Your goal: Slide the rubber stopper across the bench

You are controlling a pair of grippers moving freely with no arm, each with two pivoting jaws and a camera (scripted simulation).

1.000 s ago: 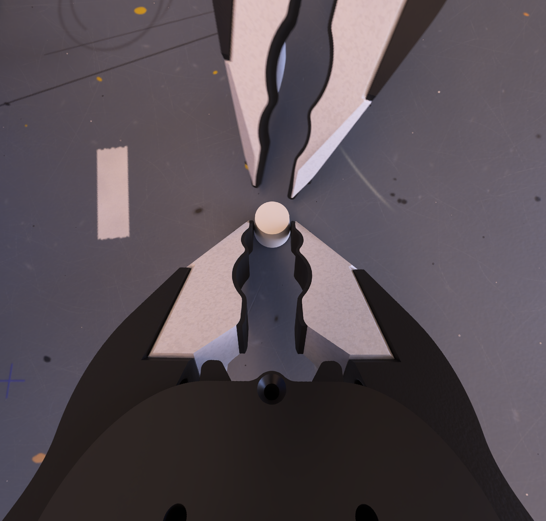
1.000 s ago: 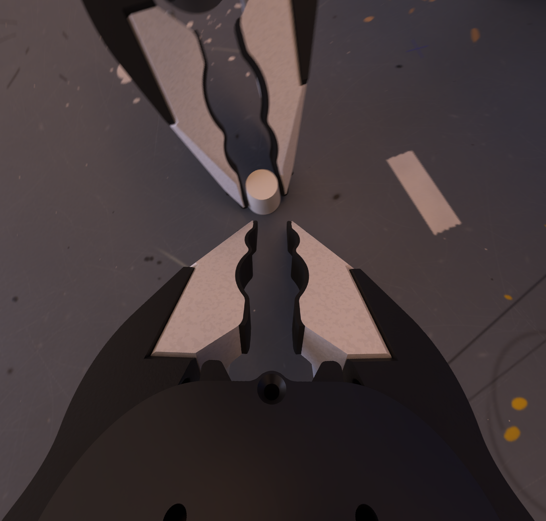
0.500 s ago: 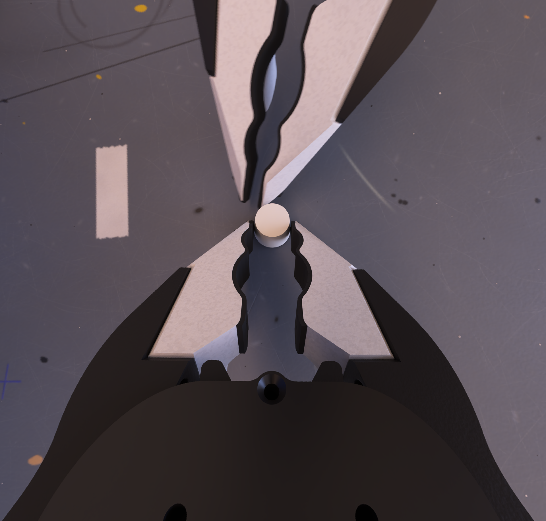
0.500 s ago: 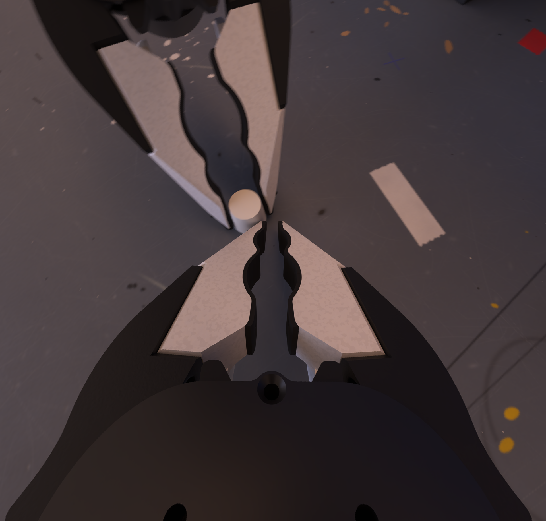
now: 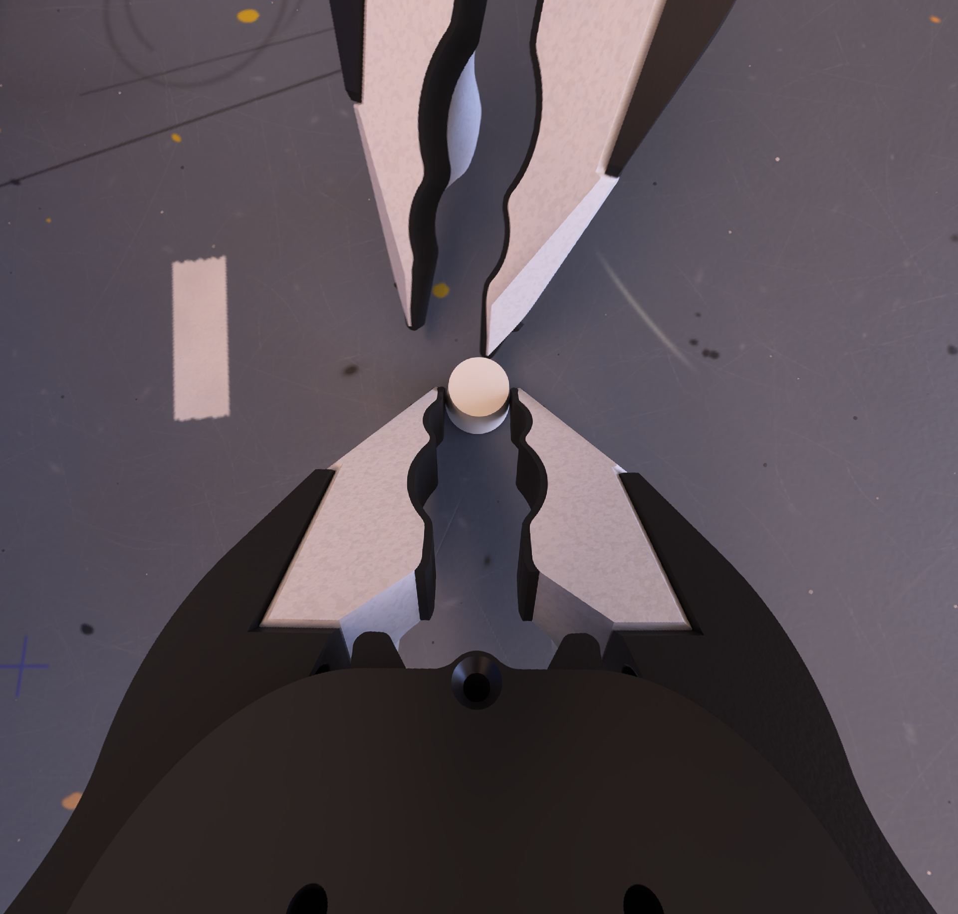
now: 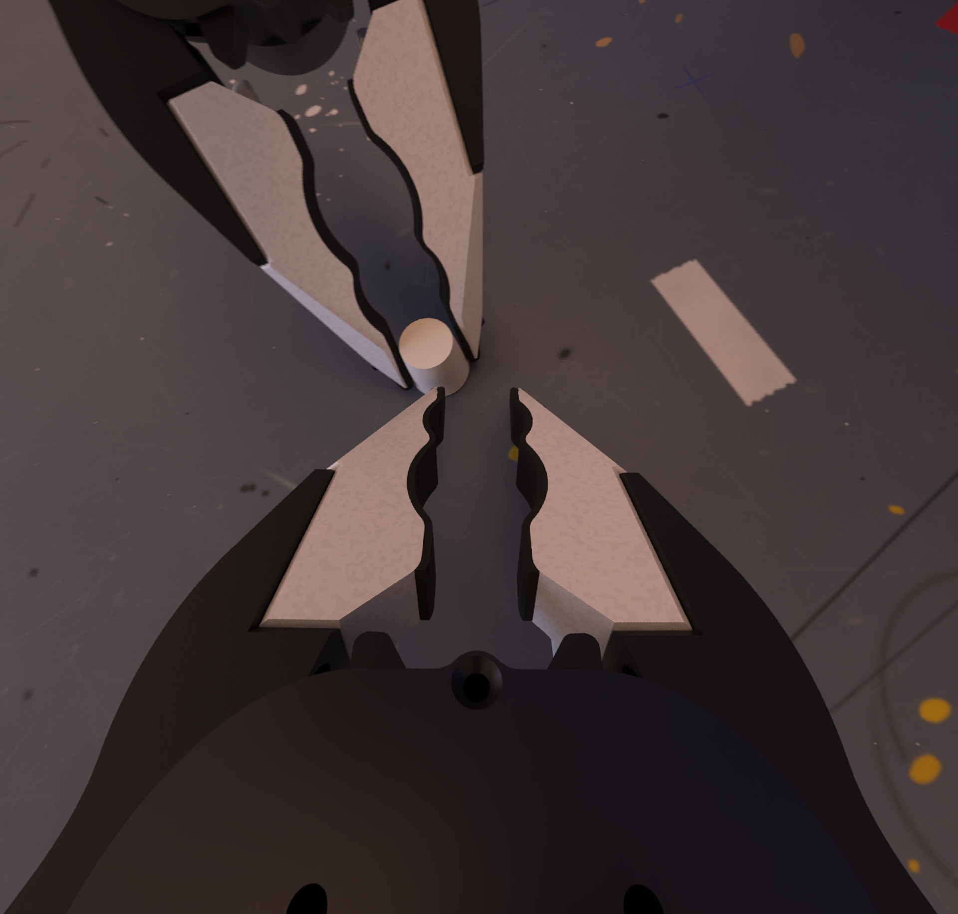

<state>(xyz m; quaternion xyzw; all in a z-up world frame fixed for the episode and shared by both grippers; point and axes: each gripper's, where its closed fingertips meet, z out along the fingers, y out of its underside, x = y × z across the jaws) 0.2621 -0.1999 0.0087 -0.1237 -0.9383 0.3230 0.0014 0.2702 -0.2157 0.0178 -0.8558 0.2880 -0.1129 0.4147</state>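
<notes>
Standing upright on the bench [image 5: 777, 474], the stopper [image 5: 477, 394] sits pinched between the left gripper's [image 5: 477, 396] tips; the right gripper [image 6: 477, 396] waits just beside, narrowly parted, empty; judging so, the slide remains.

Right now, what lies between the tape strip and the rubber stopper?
Left wrist view: just bench with one dark speck between tape strip and rubber stopper, then a fingertip of the left claw.
</notes>
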